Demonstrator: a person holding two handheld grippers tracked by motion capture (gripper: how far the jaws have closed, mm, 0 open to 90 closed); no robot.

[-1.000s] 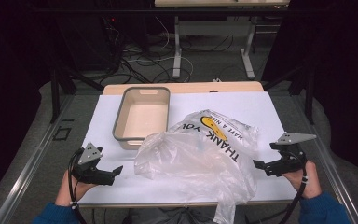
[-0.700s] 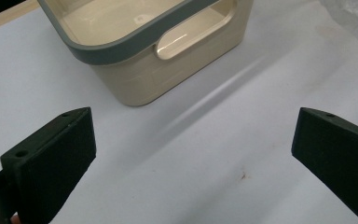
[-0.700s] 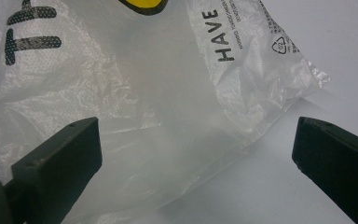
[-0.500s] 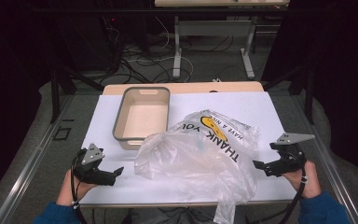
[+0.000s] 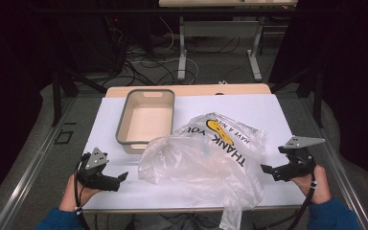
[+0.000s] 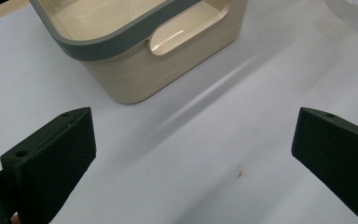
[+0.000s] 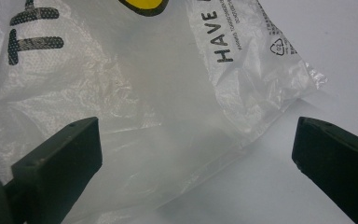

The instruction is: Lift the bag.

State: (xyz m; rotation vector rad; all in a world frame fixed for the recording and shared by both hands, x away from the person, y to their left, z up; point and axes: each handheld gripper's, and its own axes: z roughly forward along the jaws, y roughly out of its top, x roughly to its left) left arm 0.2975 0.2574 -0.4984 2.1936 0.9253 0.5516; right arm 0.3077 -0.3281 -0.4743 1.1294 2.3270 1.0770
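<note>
My right hand-held gripper [image 5: 268, 169] and left hand-held gripper [image 5: 122, 178] both gape, released. The crumpled clear plastic bag [image 5: 211, 160] lies mid-worktop, at three o'clock of the beige bin [image 5: 145, 120]. It looks light, limp and slippery; I'd pinch its loose edge.

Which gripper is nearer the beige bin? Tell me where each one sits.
Left. The left gripper hovers just in front of the beige bin, jaws open toward its near corner. The right gripper is across the table, beyond the plastic bag.
</note>
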